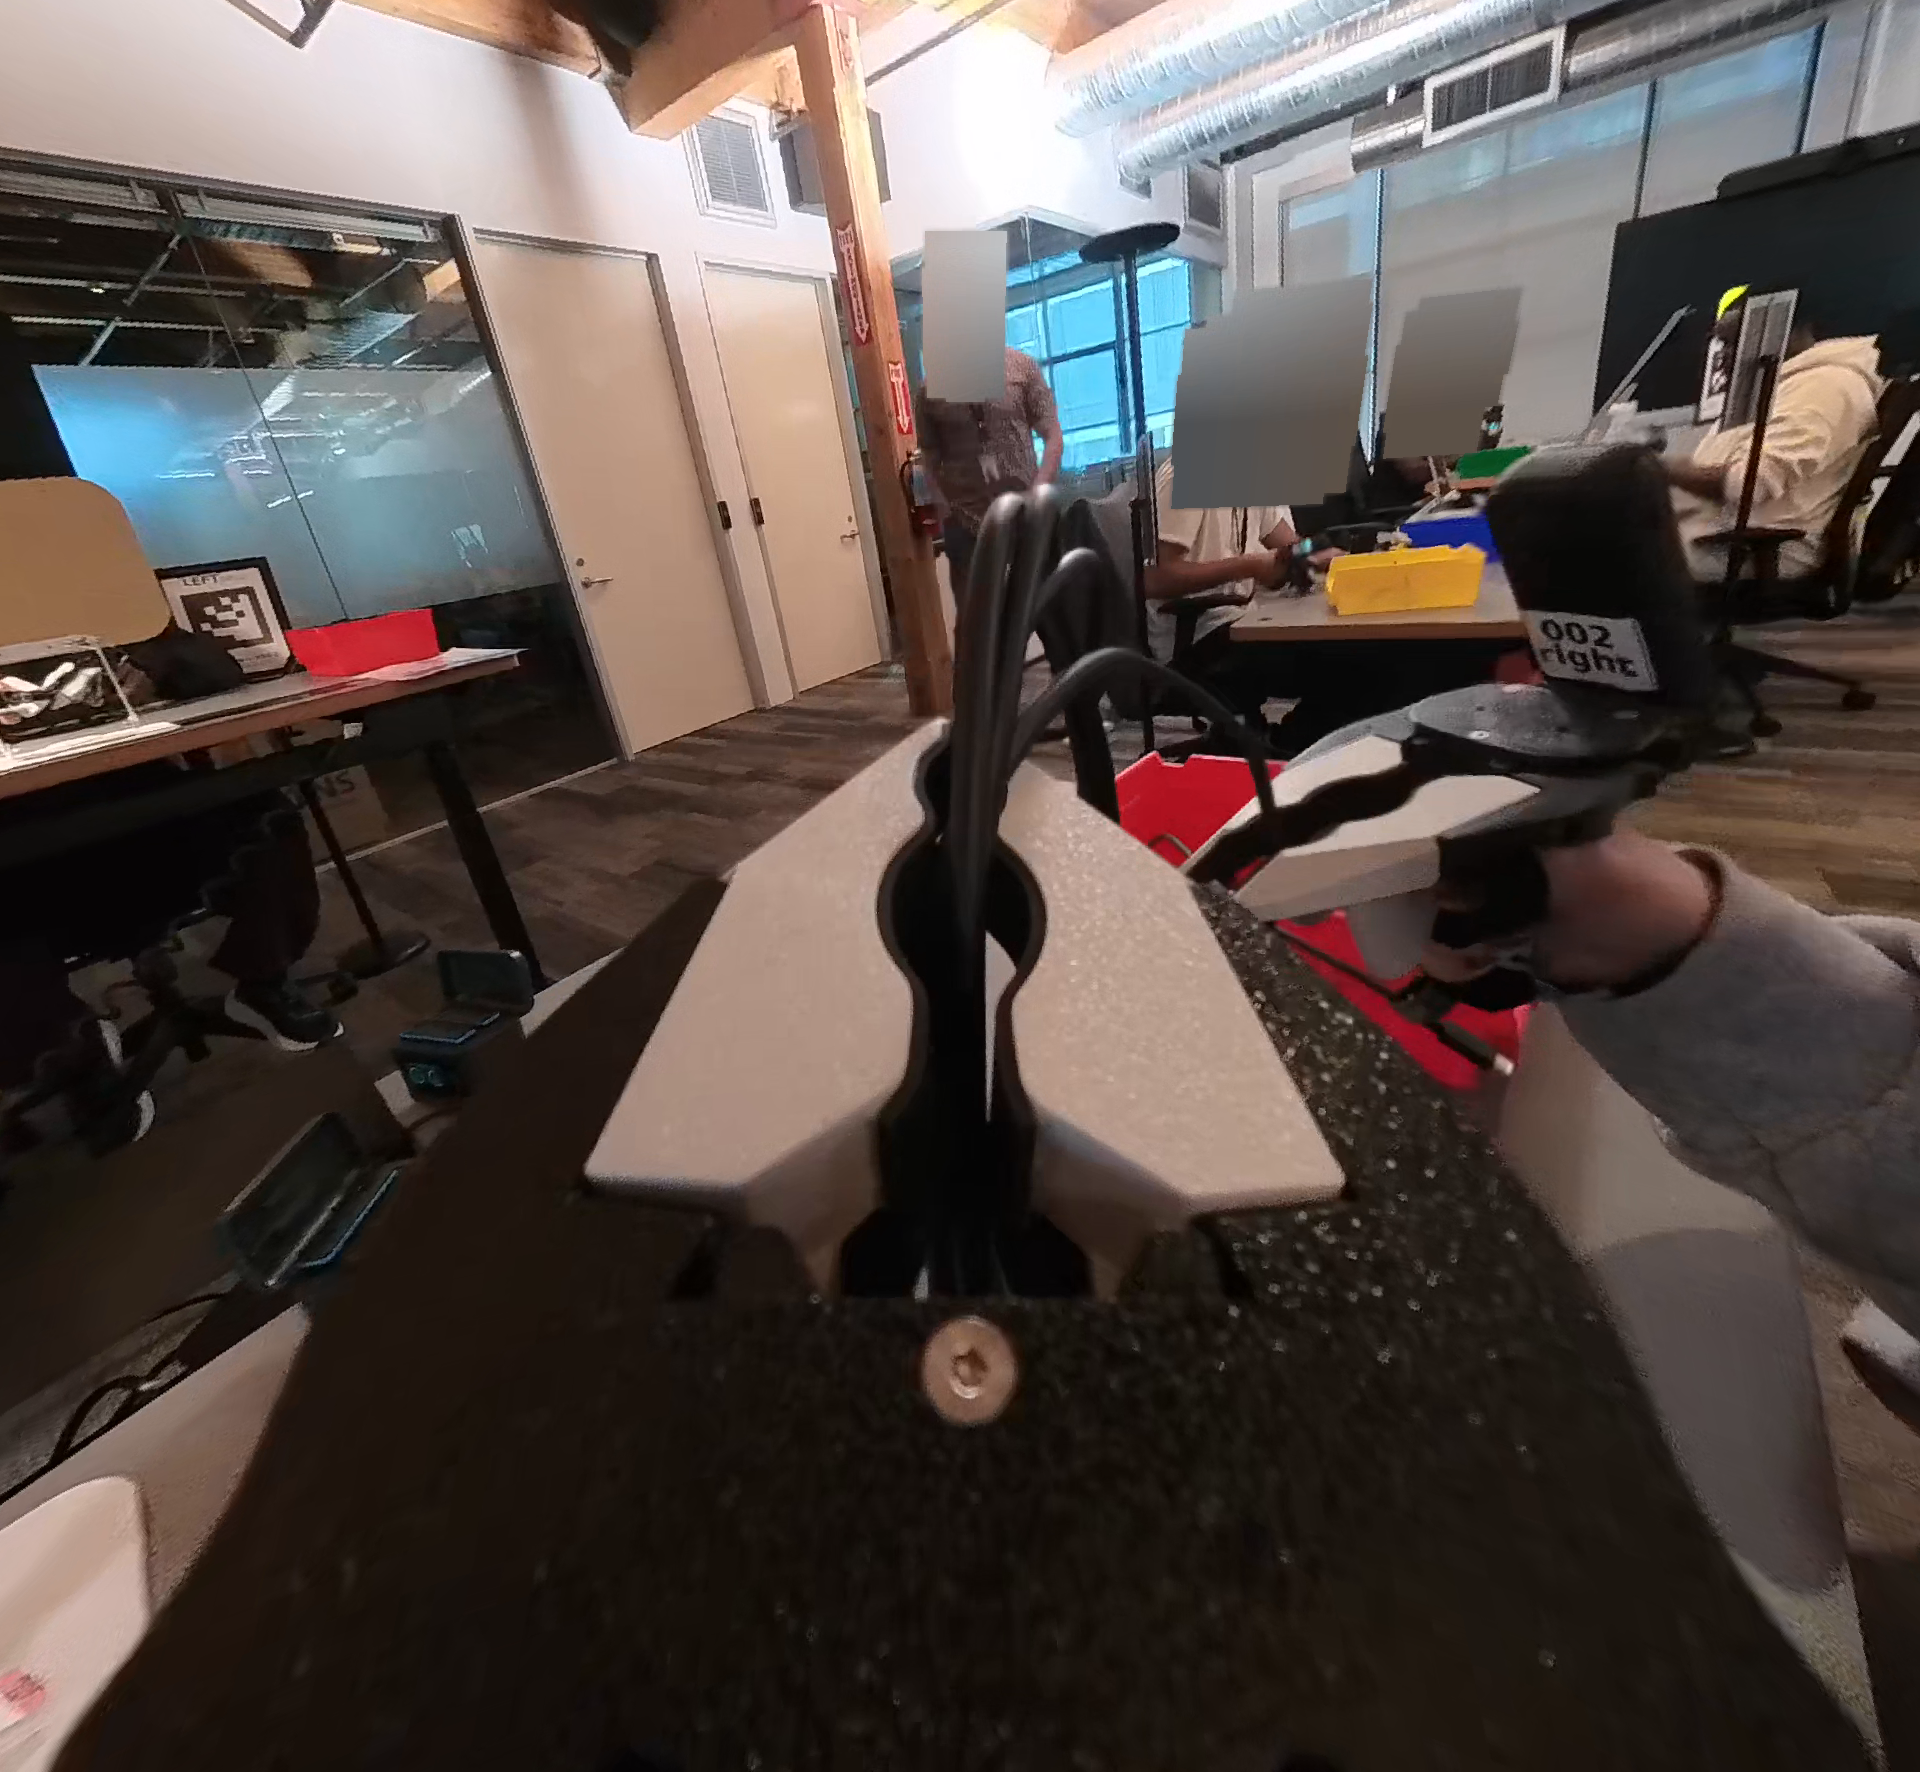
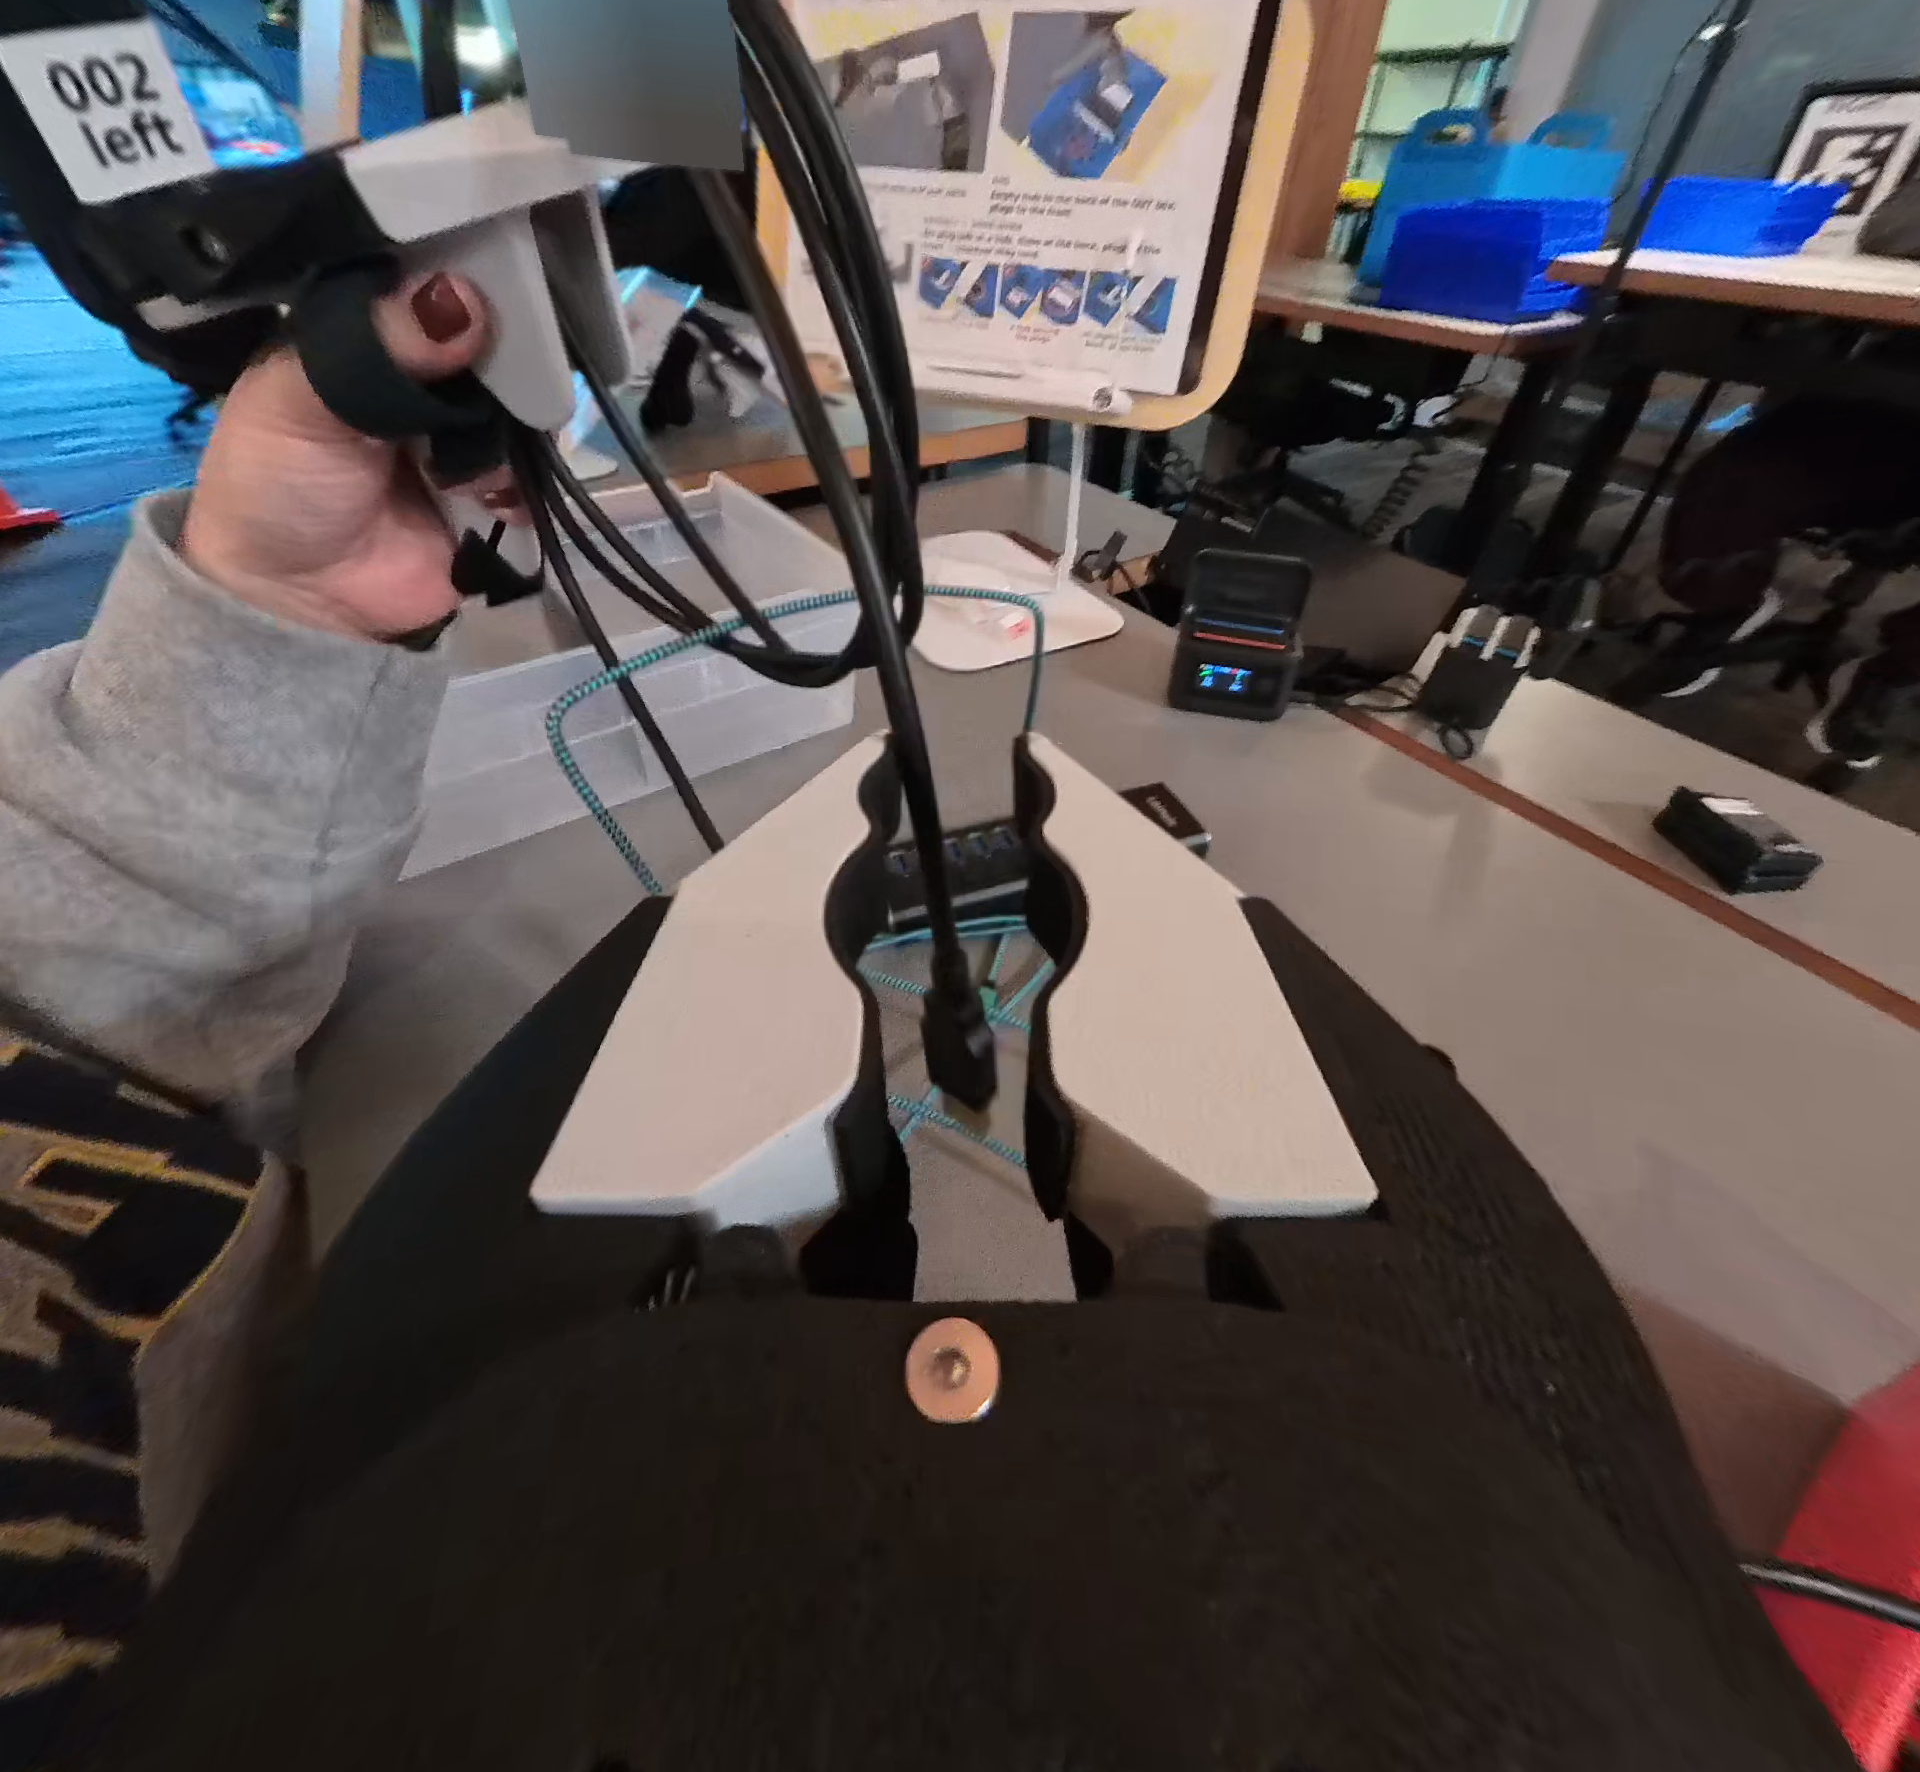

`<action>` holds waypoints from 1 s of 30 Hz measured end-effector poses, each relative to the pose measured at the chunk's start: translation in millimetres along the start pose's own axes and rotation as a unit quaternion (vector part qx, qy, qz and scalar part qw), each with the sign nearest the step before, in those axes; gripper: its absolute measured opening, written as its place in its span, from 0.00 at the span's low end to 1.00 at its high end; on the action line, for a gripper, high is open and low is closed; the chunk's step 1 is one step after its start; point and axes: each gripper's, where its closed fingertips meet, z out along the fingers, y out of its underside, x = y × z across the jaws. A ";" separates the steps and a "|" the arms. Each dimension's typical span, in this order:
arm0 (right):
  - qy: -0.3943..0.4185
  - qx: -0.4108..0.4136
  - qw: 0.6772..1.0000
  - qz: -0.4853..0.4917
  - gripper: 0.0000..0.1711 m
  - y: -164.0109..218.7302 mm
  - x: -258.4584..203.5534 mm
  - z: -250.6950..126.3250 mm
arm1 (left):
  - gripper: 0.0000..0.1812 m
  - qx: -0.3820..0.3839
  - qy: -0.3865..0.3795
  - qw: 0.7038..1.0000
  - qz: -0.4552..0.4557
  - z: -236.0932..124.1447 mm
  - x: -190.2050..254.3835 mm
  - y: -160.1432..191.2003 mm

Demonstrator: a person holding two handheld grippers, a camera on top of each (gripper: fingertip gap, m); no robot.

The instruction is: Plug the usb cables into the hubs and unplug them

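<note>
A bundle of looped black rubber-sheathed USB cables (image 2: pixel 831 288) is clenched between the grey fingers of the left gripper (image 1: pixel 961 891), raised well above the grey tabletop (image 2: pixel 1455 943). One strand is seen hanging down, its black plug (image 2: pixel 961 1047) dangling between the parted, released fingers of the right gripper (image 2: pixel 951 849). Beyond them, a black multi-port USB hub (image 2: pixel 951 865) is noted on the table, with a teal braided cable (image 2: pixel 592 766) beside it.

A clear tray (image 2: pixel 665 683) lies on the counter (image 2: pixel 1455 943) beside a poster stand (image 2: pixel 1039 164); a red bin (image 1: pixel 1174 787) sits nearby.
</note>
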 end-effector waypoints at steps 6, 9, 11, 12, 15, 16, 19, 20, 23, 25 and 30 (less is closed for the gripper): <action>-0.039 0.041 0.997 0.048 0.18 -6.0 2.9 -6.7 | 0.00 -0.032 -0.038 0.998 0.038 -29.3 -14.6 -4.9; -0.028 0.025 0.997 0.070 0.17 1.0 12.1 0.5 | 0.00 -0.071 -0.032 0.997 0.026 -43.5 -14.0 3.8; -0.011 -0.009 0.998 0.068 0.16 13.0 20.9 14.3 | 0.00 -0.097 -0.030 0.995 0.016 -49.4 -11.0 15.6; -0.007 -0.031 0.997 0.066 0.14 20.6 24.7 23.9 | 0.00 -0.116 -0.024 0.993 0.002 -50.7 -7.1 25.3; 0.006 -0.099 0.993 0.058 0.14 45.8 37.0 60.2 | 0.00 -0.172 0.007 0.984 -0.039 -48.9 13.2 65.6; 0.003 -0.122 0.991 0.058 0.14 55.1 39.0 74.0 | 0.00 -0.194 0.020 0.979 -0.055 -47.3 21.5 83.5; -0.007 -0.178 0.982 0.061 0.14 81.7 46.2 113.9 | 0.00 -0.226 0.051 0.966 -0.119 -38.5 43.2 129.0; -0.009 -0.197 0.978 0.062 0.14 90.9 48.7 125.1 | 0.00 -0.228 0.060 0.960 -0.149 -34.6 49.3 141.7; -0.031 -0.246 0.968 0.049 0.15 114.8 50.0 152.1 | 0.00 -0.248 0.076 0.940 -0.221 -28.0 62.0 178.3; -0.060 -0.269 0.960 0.042 0.17 127.9 43.5 164.9 | 0.00 -0.225 0.099 0.936 -0.251 -29.5 70.6 173.1; -0.087 -0.284 0.954 0.028 0.17 141.2 31.0 187.0 | 0.25 -0.228 0.103 0.947 -0.199 -62.7 79.5 115.9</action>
